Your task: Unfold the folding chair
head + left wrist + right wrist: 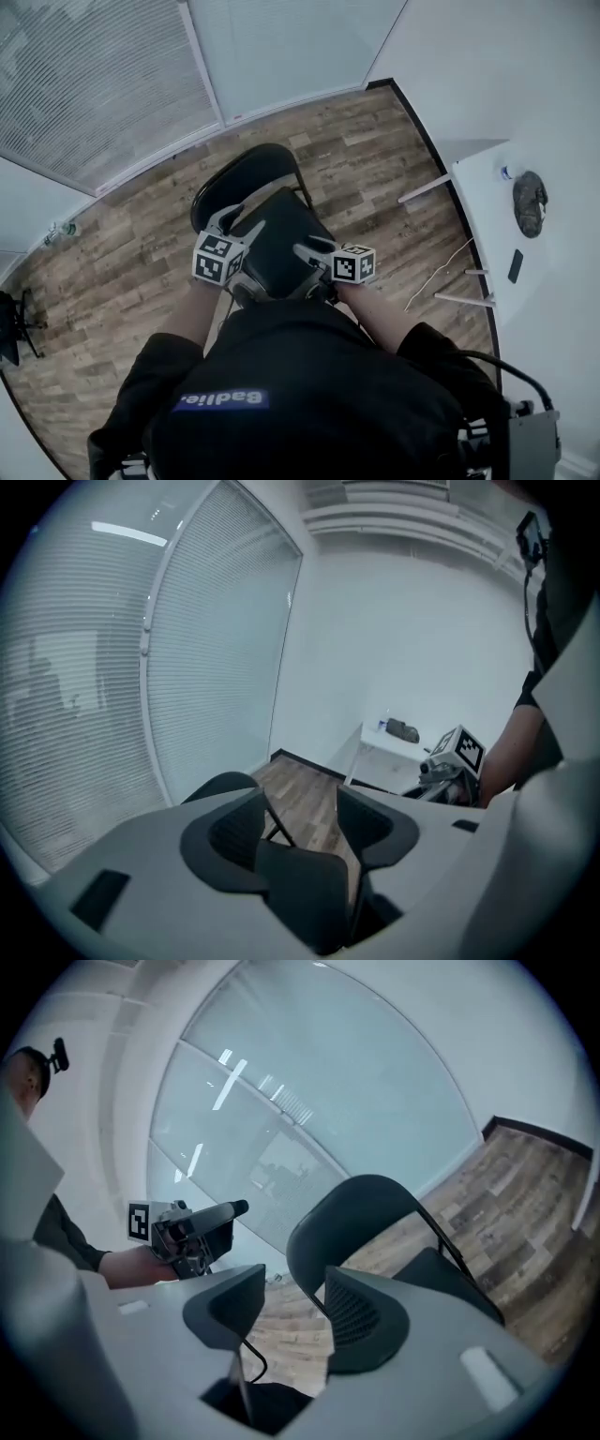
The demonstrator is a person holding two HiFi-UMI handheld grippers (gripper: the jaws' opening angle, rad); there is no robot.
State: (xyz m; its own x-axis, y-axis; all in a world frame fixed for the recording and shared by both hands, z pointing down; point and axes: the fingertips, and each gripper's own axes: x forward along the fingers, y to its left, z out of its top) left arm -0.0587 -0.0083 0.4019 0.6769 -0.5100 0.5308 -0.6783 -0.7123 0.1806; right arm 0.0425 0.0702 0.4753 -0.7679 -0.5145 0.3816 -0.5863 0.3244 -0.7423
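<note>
The black folding chair (279,239) stands on the wooden floor right in front of me, its seat swung out and its rounded backrest (246,178) on the far side. My left gripper (240,223) hovers over the seat's left part, open, nothing between its fingers. My right gripper (315,247) hangs over the seat's near right corner, also open and empty. In the left gripper view the jaws (302,823) frame the seat (302,892), with the right gripper (454,756) beyond. In the right gripper view the jaws (292,1309) stand apart below the backrest (364,1213).
A white table (487,225) stands against the right wall with a dark object (530,202), a phone (516,265) and a small bottle (504,172). A cable (439,274) lies on the floor beside it. Windows with blinds (94,84) line the far wall. A black stand (13,323) is at the left.
</note>
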